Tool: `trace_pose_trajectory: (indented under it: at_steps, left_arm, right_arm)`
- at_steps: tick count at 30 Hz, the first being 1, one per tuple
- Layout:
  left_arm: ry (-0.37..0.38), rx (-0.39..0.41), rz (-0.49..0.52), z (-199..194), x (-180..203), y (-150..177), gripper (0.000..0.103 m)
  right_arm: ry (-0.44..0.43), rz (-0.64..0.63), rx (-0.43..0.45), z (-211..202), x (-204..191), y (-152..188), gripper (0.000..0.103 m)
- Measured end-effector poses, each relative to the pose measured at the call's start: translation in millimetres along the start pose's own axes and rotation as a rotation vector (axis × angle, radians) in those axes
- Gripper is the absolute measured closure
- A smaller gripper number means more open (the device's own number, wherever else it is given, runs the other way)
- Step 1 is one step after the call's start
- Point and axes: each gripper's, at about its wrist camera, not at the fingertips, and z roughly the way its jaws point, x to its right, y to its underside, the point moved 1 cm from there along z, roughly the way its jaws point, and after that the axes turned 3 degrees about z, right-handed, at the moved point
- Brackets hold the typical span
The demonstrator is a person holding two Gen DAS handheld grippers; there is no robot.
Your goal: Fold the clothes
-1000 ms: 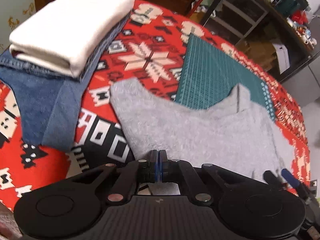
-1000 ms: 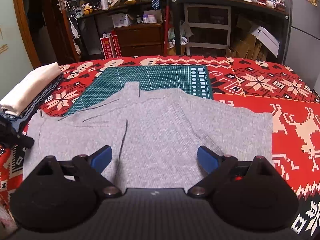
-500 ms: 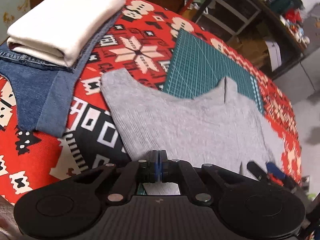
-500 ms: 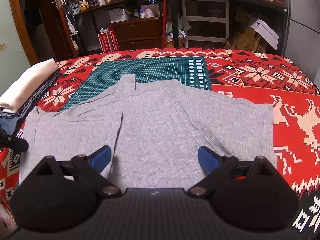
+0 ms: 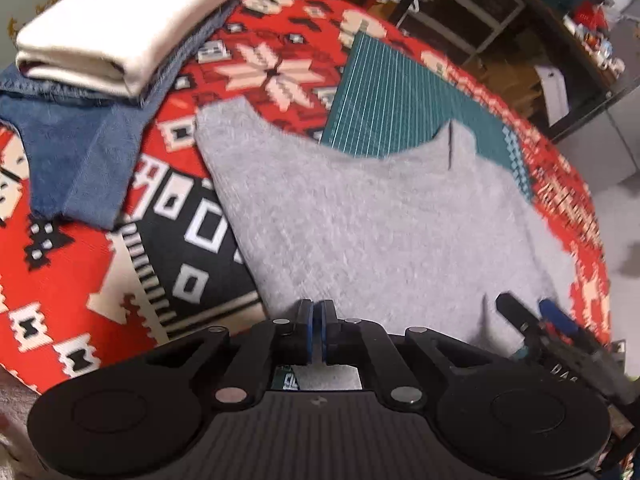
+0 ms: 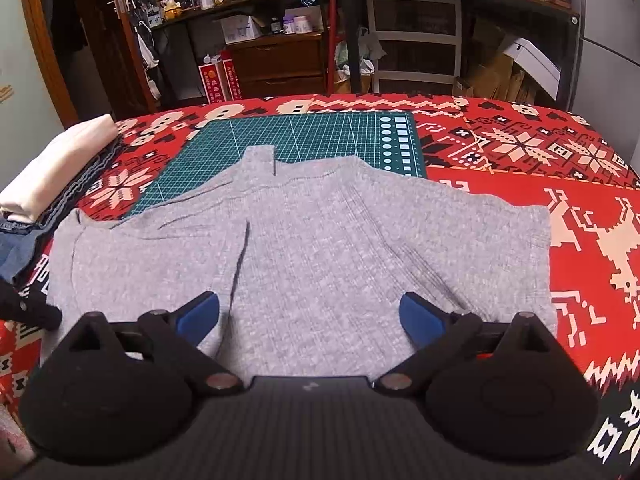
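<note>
Drifting closer over the near hem since a second ago, the left hand-held gripper (image 5: 319, 332) is keeping its pads pressed together, though whether cloth is pinched between them is hidden. Lying flat across the patterned bench (image 6: 560, 208) and green cutting mat (image 6: 320, 136) is the grey sweater (image 6: 320, 248), while the right hand-held gripper (image 6: 310, 316) is hovering spread wide over its near edge.
</note>
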Motion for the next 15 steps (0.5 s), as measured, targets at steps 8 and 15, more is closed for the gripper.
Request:
trace_pose_trajectory:
  at_steps: [8, 15]
  left_arm:
    - [0.038, -0.002, 0.064, -7.3, 15.2, 14.4, 0.100]
    - [0.051, -0.036, 0.061, -0.4, 15.8, 26.2, 0.100]
  right_arm:
    - [-0.002, -0.006, -0.002, 0.7, -0.3, 1.0, 0.005]
    - [-0.010, -0.010, 0.000, -1.9, -1.3, 1.7, 0.005]
